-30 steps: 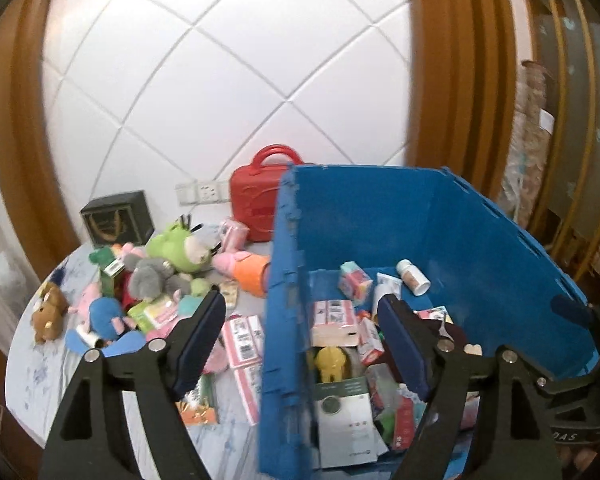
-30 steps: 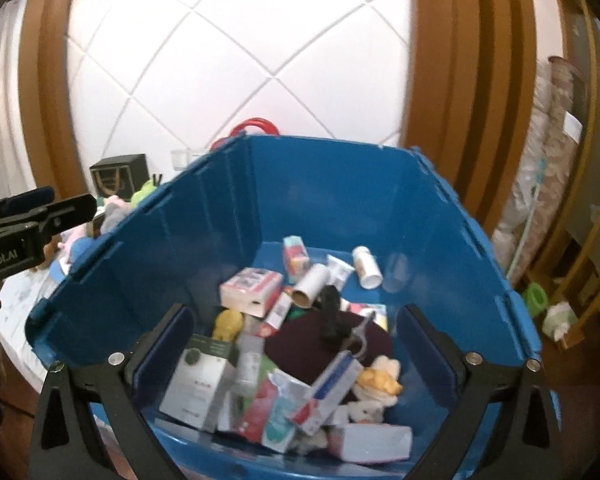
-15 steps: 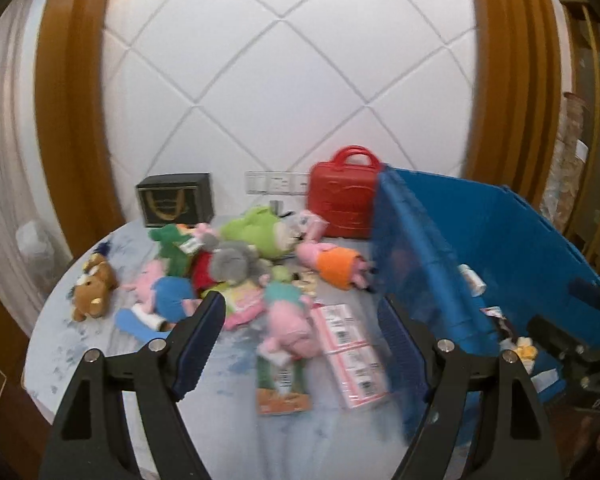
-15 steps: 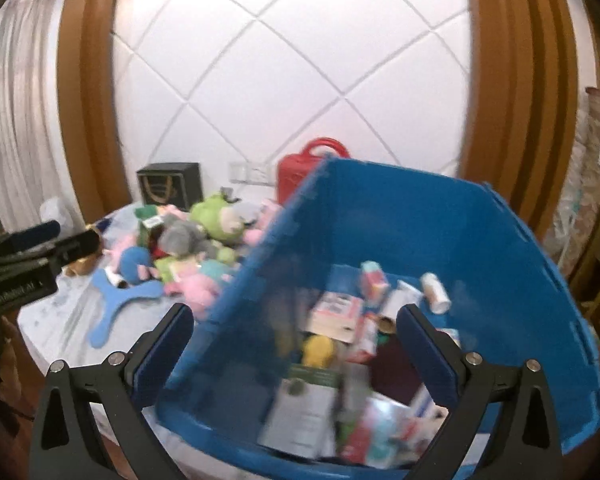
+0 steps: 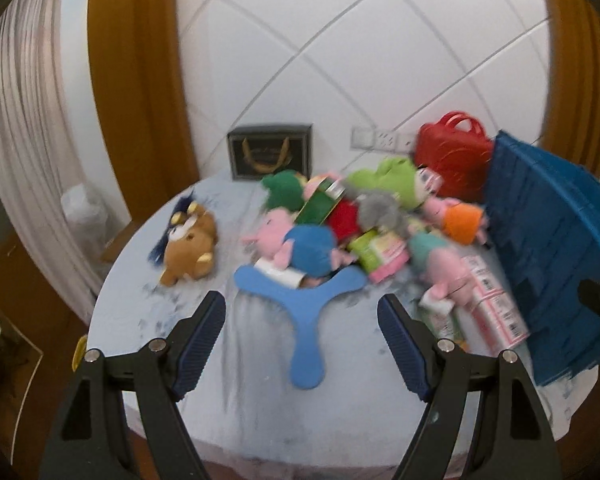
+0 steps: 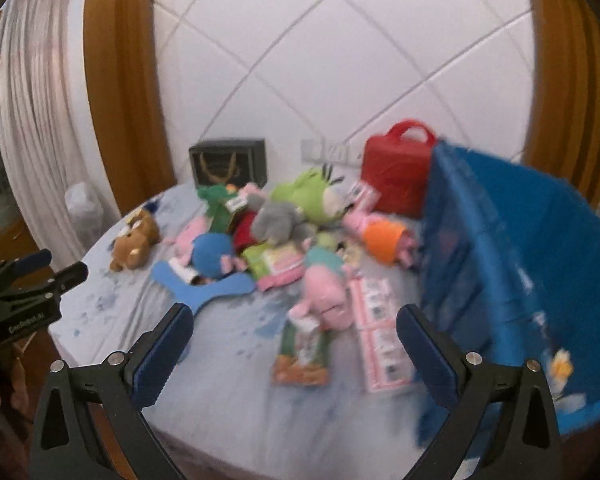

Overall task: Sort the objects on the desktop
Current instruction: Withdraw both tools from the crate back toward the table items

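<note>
Toys lie in a heap on the counter, left of the blue bin. Both the left gripper and the right gripper have wide, empty jaws. The blue boomerang is nearest the left gripper, one arm pointing at it.

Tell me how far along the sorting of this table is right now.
Partly done: the blue crate at the table's right edge already holds a few items, blurred here. In hand: nothing; the left gripper and right gripper are both open and empty above the table. Left: the plush toy pile, brown bear, blue boomerang, pink boxes and the green packet.
</note>
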A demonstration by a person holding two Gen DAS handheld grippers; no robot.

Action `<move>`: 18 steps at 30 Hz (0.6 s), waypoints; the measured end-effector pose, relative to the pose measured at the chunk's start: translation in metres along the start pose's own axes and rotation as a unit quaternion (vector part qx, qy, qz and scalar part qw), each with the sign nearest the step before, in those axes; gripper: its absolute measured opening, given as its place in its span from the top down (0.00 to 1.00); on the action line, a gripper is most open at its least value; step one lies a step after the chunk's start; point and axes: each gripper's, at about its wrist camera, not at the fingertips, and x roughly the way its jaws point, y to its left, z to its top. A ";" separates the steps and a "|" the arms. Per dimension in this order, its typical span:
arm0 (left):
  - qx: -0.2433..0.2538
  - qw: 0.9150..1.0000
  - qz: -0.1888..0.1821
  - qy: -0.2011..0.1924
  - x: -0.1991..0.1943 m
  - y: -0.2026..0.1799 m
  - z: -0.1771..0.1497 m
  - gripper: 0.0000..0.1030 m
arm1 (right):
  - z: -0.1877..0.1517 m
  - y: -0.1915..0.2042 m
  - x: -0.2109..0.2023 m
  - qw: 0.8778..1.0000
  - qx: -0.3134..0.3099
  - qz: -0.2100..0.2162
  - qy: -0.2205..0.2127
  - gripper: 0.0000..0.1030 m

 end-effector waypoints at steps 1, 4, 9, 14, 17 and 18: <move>-0.002 1.000 0.000 0.006 0.005 0.008 -0.002 0.24 | -0.002 0.004 0.006 1.000 0.000 -0.001 0.008 0.00; -0.015 1.000 -0.002 0.019 0.023 0.027 -0.009 0.24 | -0.009 0.014 0.025 0.999 0.002 -0.009 0.036 0.00; -0.032 0.999 -0.007 0.040 0.052 0.040 -0.013 0.24 | -0.012 0.012 0.052 0.998 0.005 -0.024 0.064 0.00; -0.050 0.997 0.007 0.056 0.080 0.048 -0.002 0.24 | -0.008 -0.002 0.086 0.997 0.017 -0.017 0.076 0.00; -0.038 0.997 0.029 0.055 0.100 0.047 0.008 0.24 | -0.002 -0.013 0.110 0.996 0.024 -0.009 0.086 0.00; -0.039 0.997 0.034 0.058 0.106 0.049 0.009 0.24 | -0.001 -0.018 0.117 0.996 0.025 -0.006 0.089 0.00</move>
